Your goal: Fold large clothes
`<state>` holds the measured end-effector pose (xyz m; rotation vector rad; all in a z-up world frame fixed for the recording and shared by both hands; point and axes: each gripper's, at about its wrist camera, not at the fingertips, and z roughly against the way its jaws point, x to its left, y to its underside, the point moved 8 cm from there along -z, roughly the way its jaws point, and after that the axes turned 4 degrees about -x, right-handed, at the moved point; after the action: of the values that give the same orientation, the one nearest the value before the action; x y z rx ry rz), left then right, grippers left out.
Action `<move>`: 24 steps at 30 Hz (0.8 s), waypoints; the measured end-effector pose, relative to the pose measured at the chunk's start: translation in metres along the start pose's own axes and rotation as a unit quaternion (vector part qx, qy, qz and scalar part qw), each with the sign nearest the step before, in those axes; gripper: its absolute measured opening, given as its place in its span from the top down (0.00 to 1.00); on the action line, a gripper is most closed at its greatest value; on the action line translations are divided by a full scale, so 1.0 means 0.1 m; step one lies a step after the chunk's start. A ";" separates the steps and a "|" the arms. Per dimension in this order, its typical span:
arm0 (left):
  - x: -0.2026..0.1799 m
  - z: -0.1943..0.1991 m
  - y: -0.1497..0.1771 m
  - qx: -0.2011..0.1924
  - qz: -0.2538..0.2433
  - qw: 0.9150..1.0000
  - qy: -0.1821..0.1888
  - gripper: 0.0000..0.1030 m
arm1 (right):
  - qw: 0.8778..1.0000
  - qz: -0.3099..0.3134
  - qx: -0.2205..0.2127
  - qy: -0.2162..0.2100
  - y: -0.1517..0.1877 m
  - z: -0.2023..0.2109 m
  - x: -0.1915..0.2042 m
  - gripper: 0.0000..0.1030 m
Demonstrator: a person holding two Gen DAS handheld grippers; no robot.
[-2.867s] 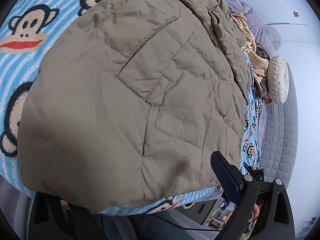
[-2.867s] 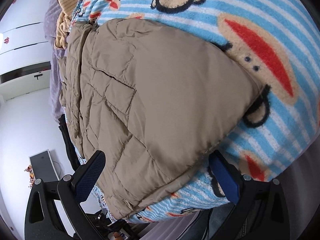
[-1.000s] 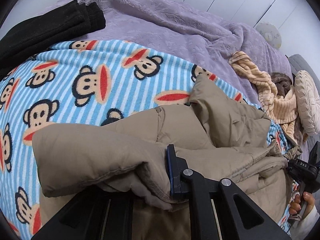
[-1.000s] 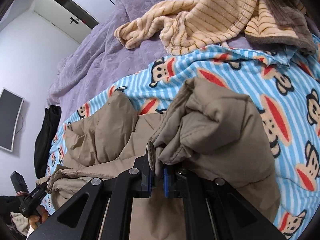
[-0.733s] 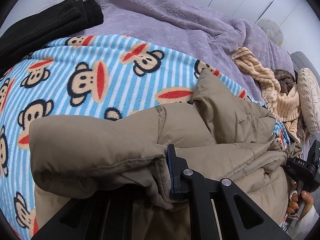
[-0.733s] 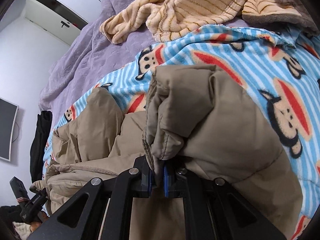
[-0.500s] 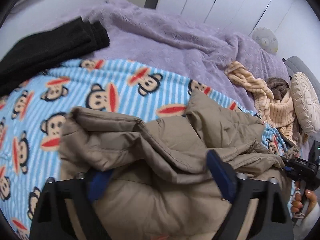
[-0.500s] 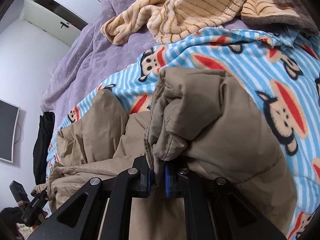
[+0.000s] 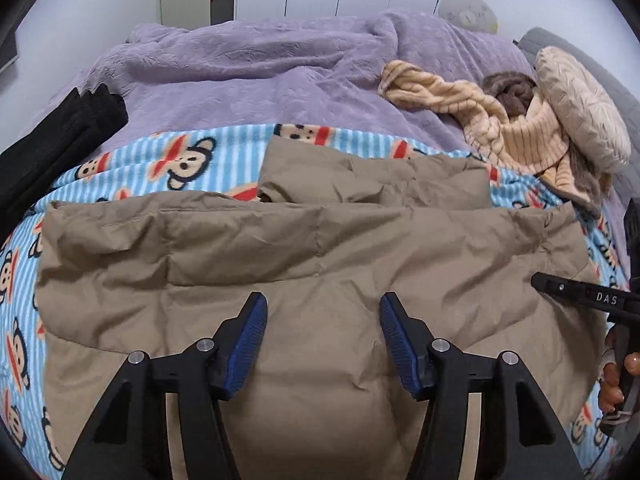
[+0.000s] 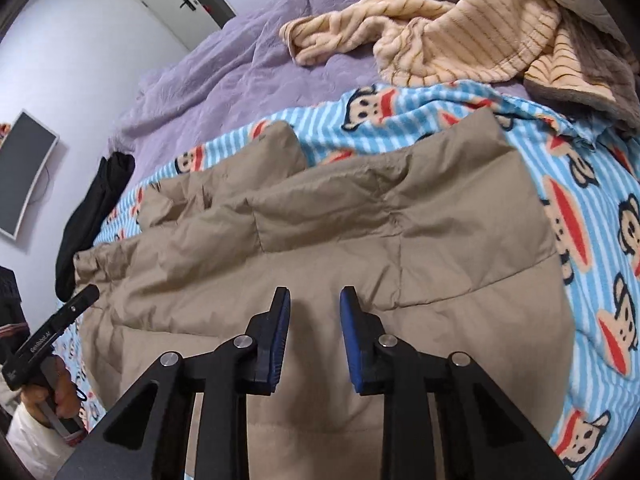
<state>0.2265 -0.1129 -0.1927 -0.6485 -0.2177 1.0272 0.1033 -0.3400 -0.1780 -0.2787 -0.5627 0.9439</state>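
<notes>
A tan padded jacket (image 9: 312,264) lies folded over on the blue monkey-print blanket (image 9: 120,168), its near half doubled onto the far half. My left gripper (image 9: 322,308) hovers above the jacket's near part, its jaws closing with nothing between them. The same jacket (image 10: 360,232) fills the right wrist view. My right gripper (image 10: 314,300) hangs over it with jaws opening and no cloth between the blue pads. Each view shows the other gripper at its edge, held by a hand (image 9: 614,384).
A purple bedspread (image 9: 260,72) covers the far bed. A striped beige garment (image 9: 480,116) and a round cushion (image 9: 580,104) lie at the far right. Black clothing (image 9: 52,140) sits at the left edge. A dark screen (image 10: 24,172) hangs on the wall.
Both grippers let go of the jacket's hem after carrying it over the far half. The fold now lies flat, and both grippers have drawn back from it.
</notes>
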 end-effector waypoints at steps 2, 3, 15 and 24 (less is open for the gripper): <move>0.03 -0.16 0.00 -0.005 0.005 1.000 -0.018 0.41 | 1.000 -0.001 0.001 0.012 0.01 -0.19 -0.05 0.73; 0.06 -0.23 -0.02 -0.007 0.015 1.000 -0.023 0.41 | 1.000 -0.002 -0.002 0.018 0.00 -0.27 -0.08 0.76; 0.35 -0.45 -0.31 -0.006 0.032 0.998 -0.048 0.41 | 0.999 -0.011 -0.006 0.037 -0.39 -0.78 -0.22 0.79; 1.56 -0.21 -0.21 -0.016 0.109 0.983 -0.150 0.41 | 0.989 -0.058 -0.063 0.118 -0.59 -0.21 -0.86 0.78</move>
<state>0.3320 0.0029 -0.2165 -0.5515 -0.4337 1.3353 0.1163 -0.4443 -0.1970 -0.4601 -0.4154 0.7524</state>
